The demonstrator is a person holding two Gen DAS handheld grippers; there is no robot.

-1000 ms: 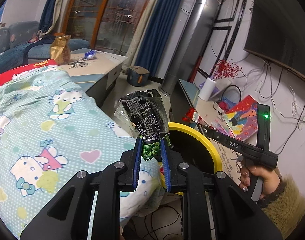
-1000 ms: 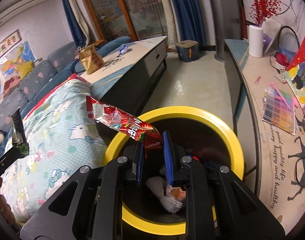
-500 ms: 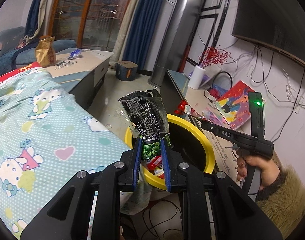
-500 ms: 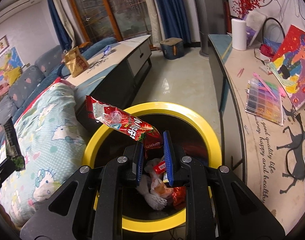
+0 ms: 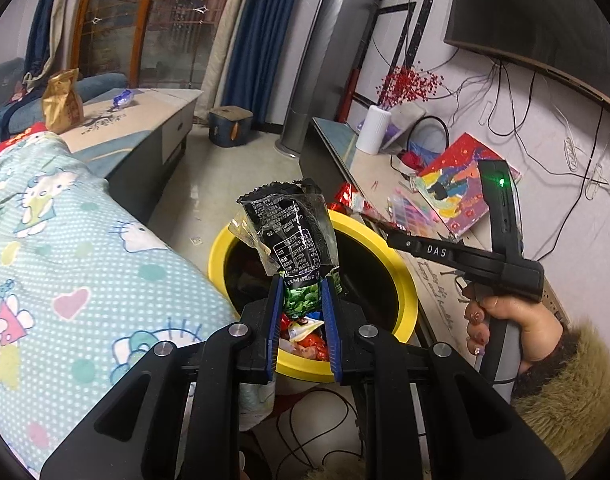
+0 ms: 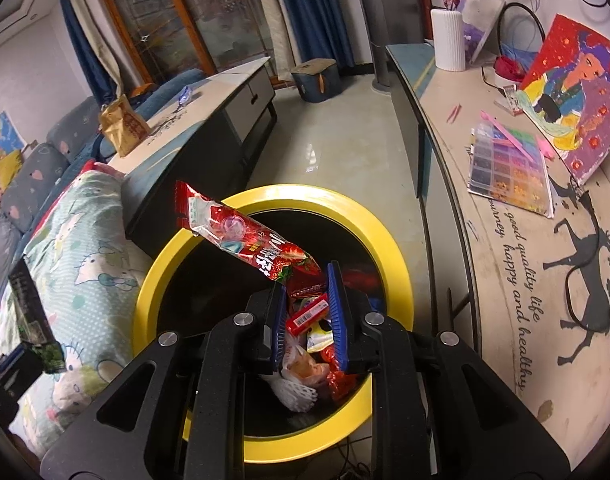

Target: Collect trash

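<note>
Yellow-rimmed bin (image 6: 389, 240) fills the middle of my right wrist view, wrappers piled in its bottom. My right gripper (image 6: 307, 284) is clamped on a red strawberry snack wrapper (image 6: 245, 242), which slants toward the upper left over the bin's opening. My left gripper (image 5: 303, 286) is clamped on a black and green snack packet (image 5: 293, 236), upright at frame centre above the bin's near rim, beside the Hello Kitty quilt (image 5: 65, 264).

Around me: pale glossy floor (image 6: 305, 128), blue curtains (image 5: 253, 32) by wood-framed glass doors (image 5: 165, 20), low grey cabinet (image 6: 241, 96) on my left w/ a sofa (image 6: 29, 168) behind, long sideboard (image 6: 505, 240) on my right, TV (image 5: 537, 4) on the white wall.
</note>
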